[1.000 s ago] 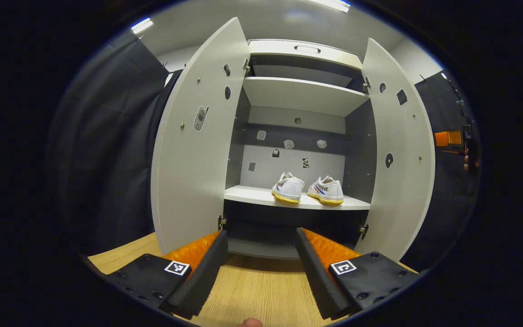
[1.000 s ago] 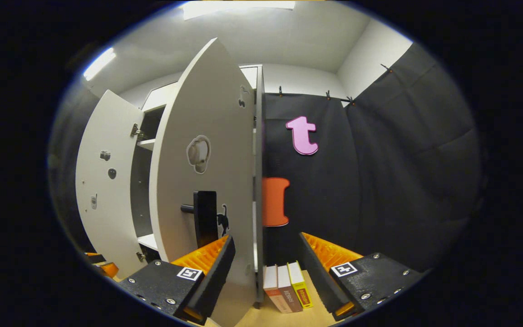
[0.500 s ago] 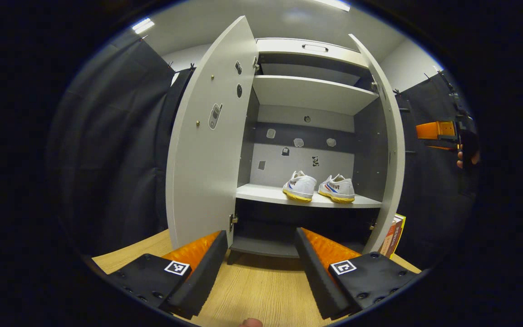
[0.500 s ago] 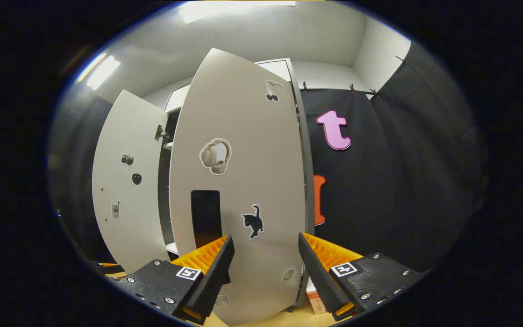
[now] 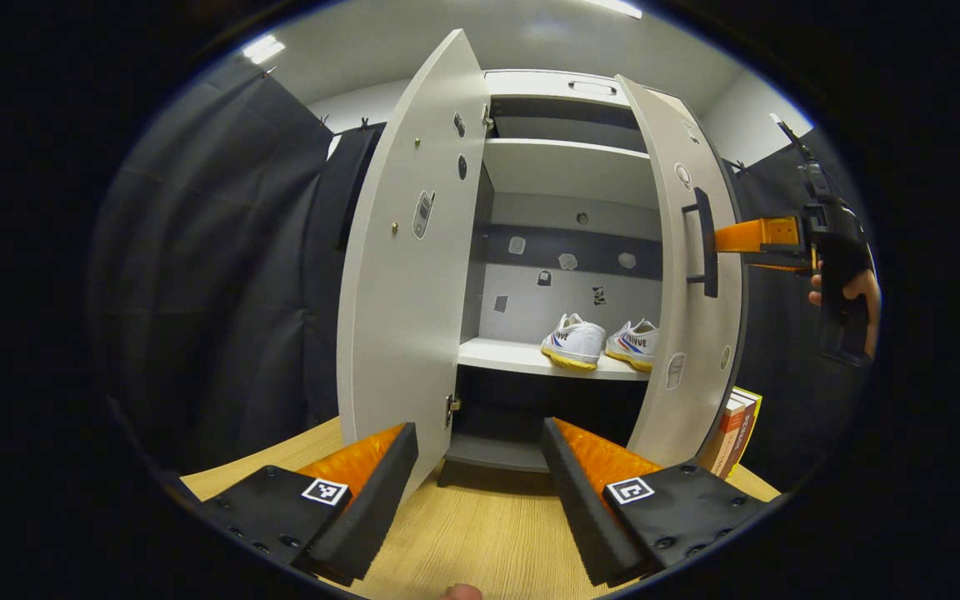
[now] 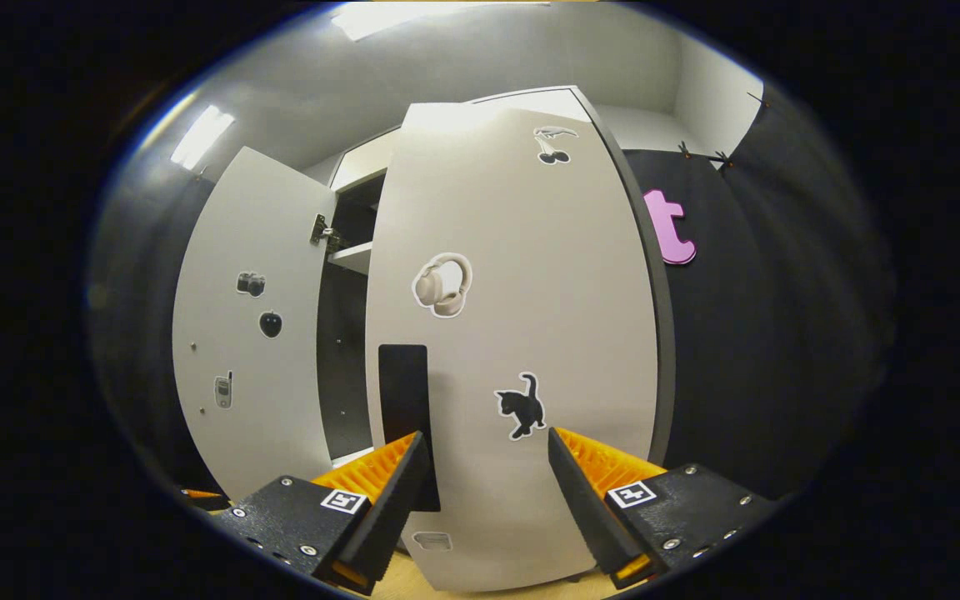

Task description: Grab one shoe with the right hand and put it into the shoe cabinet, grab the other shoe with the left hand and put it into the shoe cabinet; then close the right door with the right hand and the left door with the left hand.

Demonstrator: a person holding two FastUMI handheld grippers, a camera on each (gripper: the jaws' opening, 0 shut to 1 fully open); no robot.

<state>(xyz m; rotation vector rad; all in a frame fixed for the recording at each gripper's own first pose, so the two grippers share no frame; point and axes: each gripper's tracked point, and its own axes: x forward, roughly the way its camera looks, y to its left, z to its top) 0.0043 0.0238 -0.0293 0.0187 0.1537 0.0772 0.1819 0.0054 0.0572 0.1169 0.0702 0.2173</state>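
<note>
Two white canvas shoes with yellow soles [image 5: 573,342] [image 5: 635,342] sit side by side on the middle shelf of the pale grey shoe cabinet [image 5: 567,171]. Its two doors differ: the left door [image 5: 409,267] stands wide open, the right door [image 6: 522,333] is partly swung in. The right gripper [image 6: 484,454], fingers apart, is close against that door beside its black handle [image 6: 403,408]. The left gripper [image 5: 480,450] is also spread, holding nothing, above the wooden floor [image 5: 472,533]. Three books [image 5: 734,429] lean beside the cabinet.
</note>
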